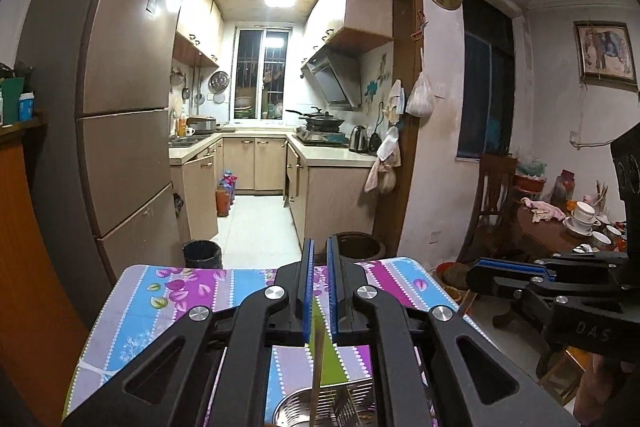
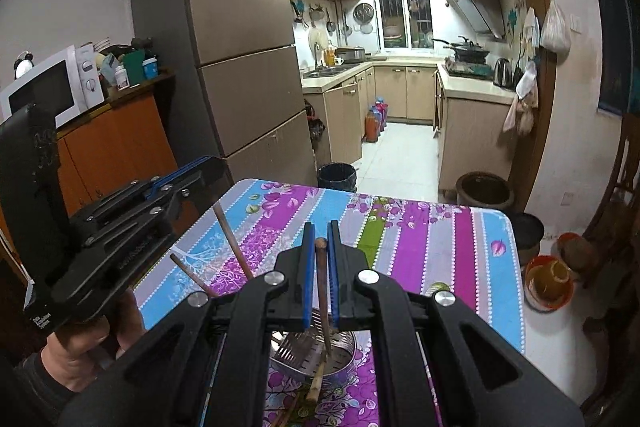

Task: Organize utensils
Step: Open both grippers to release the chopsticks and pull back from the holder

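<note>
Your right gripper (image 2: 320, 239) is clenched on a brown wooden stick (image 2: 321, 267), likely a chopstick or a spoon handle. In the right wrist view the stick's long axis runs almost straight up and down the frame between the blue pads, its top at the fingertips and its lower end dropping toward the steel holder (image 2: 340, 363) at bottom centre. That is the relation to watch: the holder sits directly below and behind the fingertips, so the stick already points near its mouth. A slotted spatula (image 2: 294, 347) leans in the holder, just left of the stick.

Your left gripper (image 1: 319, 247) is also closed; a thin pale shaft (image 1: 318, 359) shows between its pads low in the left wrist view, but I cannot tell whether they pinch it. The holder's rim (image 1: 296, 405) lies at the bottom edge there.

Two more sticks (image 2: 232, 243) stand tilted at left centre of the right wrist view, beside the left gripper.

The right hand looks nearer to seating its piece. All this sits on the striped floral table (image 2: 420, 239).
</note>
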Demonstrator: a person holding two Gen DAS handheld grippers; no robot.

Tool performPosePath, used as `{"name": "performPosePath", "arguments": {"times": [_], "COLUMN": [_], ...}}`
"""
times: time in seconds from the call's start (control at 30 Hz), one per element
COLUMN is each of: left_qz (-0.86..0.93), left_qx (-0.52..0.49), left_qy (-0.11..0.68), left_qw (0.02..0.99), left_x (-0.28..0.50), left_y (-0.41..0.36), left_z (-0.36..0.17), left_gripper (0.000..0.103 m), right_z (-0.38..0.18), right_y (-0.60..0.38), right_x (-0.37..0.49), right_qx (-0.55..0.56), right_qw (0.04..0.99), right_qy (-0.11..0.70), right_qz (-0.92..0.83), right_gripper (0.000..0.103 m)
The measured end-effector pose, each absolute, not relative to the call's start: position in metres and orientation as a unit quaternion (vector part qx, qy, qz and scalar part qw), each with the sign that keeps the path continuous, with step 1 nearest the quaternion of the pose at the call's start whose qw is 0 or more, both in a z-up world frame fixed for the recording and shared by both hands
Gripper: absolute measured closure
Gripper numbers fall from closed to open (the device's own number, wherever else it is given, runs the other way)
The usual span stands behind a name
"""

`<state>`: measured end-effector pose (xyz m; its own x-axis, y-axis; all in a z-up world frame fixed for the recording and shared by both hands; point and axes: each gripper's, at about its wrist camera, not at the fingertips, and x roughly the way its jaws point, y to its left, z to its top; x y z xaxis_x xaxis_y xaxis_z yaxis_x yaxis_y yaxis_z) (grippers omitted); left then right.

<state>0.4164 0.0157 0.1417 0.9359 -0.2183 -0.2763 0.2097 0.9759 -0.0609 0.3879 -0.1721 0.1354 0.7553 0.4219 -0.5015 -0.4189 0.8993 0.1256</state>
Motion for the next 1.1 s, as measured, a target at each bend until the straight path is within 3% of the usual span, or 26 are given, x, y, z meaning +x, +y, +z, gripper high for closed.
{"name": "performPosePath", "arguments": {"times": [0.17, 0.23, 0.37, 0.5, 0.6, 0.73, 1.1], "left_qz": [-0.105, -0.104, -0.099, -0.091, -0.085, -0.079, -0.069], "left_qx": [-0.015, -0.015, -0.013, -0.015, -0.016, -0.017, 0.002], "left_qy": [0.146, 0.145, 0.144, 0.141, 0.136, 0.127, 0.066], "left_qw": [0.984, 0.984, 0.984, 0.986, 0.987, 0.989, 0.995], "left_x": [0.417, 0.416, 0.413, 0.409, 0.4, 0.384, 0.276], "left_y": [0.012, 0.012, 0.011, 0.015, 0.019, 0.026, 0.047], "left_z": [0.143, 0.142, 0.141, 0.142, 0.143, 0.143, 0.156], "left_gripper": [0.095, 0.083, 0.071, 0.058, 0.043, 0.033, 0.02], "right_z": [0.136, 0.137, 0.14, 0.141, 0.142, 0.146, 0.165], "right_y": [-0.177, -0.18, -0.187, -0.198, -0.204, -0.211, -0.219], "right_x": [0.389, 0.39, 0.385, 0.381, 0.375, 0.358, 0.237], "right_qx": [0.004, 0.005, 0.015, 0.026, 0.031, 0.034, -0.009], "right_qw": [0.94, 0.941, 0.946, 0.95, 0.952, 0.957, 0.981], "right_qy": [0.265, 0.263, 0.25, 0.239, 0.231, 0.211, 0.082], "right_qz": [0.216, 0.214, 0.205, 0.199, 0.198, 0.198, 0.174], "right_gripper": [0.098, 0.095, 0.065, 0.059, 0.05, 0.042, 0.016]}}
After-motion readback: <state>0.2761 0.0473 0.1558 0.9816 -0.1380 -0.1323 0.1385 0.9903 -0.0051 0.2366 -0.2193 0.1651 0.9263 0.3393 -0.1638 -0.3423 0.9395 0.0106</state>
